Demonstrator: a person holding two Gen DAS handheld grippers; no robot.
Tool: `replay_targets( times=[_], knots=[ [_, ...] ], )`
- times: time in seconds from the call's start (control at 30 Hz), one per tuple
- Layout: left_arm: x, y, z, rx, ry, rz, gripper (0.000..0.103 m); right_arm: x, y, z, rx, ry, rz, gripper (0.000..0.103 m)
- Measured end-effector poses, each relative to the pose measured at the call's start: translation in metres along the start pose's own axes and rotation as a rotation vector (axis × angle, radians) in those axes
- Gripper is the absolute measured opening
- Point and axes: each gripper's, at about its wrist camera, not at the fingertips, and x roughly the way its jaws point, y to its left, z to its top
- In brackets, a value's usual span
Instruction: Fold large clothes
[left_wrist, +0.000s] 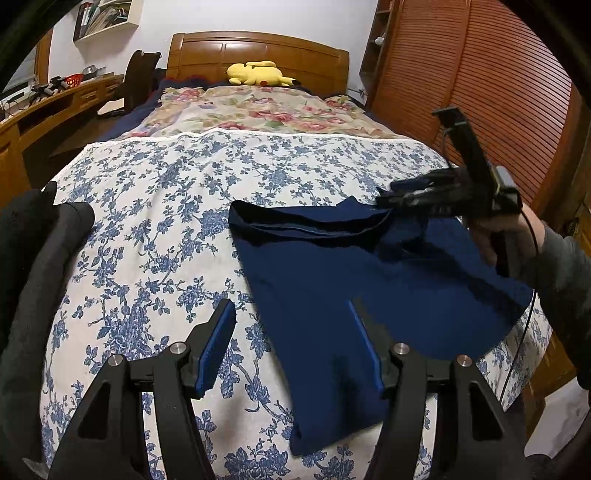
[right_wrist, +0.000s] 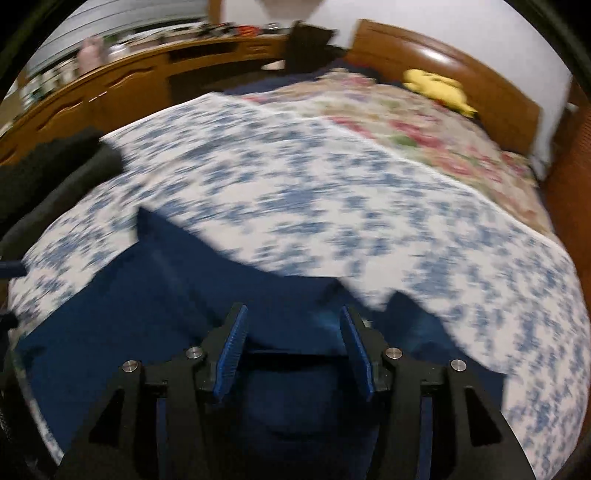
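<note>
A home bedroom: a bed (left_wrist: 221, 192) under flowered covers, a wooden headboard (left_wrist: 258, 51) at the far end, a yellow plush toy (left_wrist: 258, 74) before it, a cluttered desk (left_wrist: 55, 99) along the left wall.

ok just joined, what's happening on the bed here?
A person with a handheld gripper in each hand is folding a navy garment spread on the blue-flowered bedsheet. The right gripper hangs just above the garment's far edge with its jaws apart and nothing pinched between them. The left gripper sits open over the near side, one finger over the sheet and one over the cloth, holding nothing. The garment looks partly folded, with a doubled edge along its far side.
</note>
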Motion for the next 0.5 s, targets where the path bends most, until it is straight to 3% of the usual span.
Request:
replay_targets(
  times=[0.1,0.27,0.33,0.5],
  knots=[
    [-0.002,0.0,-0.001,0.003,0.001,0.002,0.062,0.013,0.017,0.001,-0.043,0.025,0.029,0.053],
    [-0.005,0.003,-0.004,-0.002,0.004,0.007,0.062,0.05,0.022,0.01,-0.095,0.119,-0.002,0.052],
    [-0.005,0.005,-0.005,-0.003,0.005,0.009,0.062,0.061,0.018,0.02,-0.1,0.135,0.005,0.006],
    [-0.006,0.008,-0.007,-0.003,0.011,0.016,0.062,0.079,0.004,0.053,-0.063,0.09,-0.062,0.003]
  ],
)
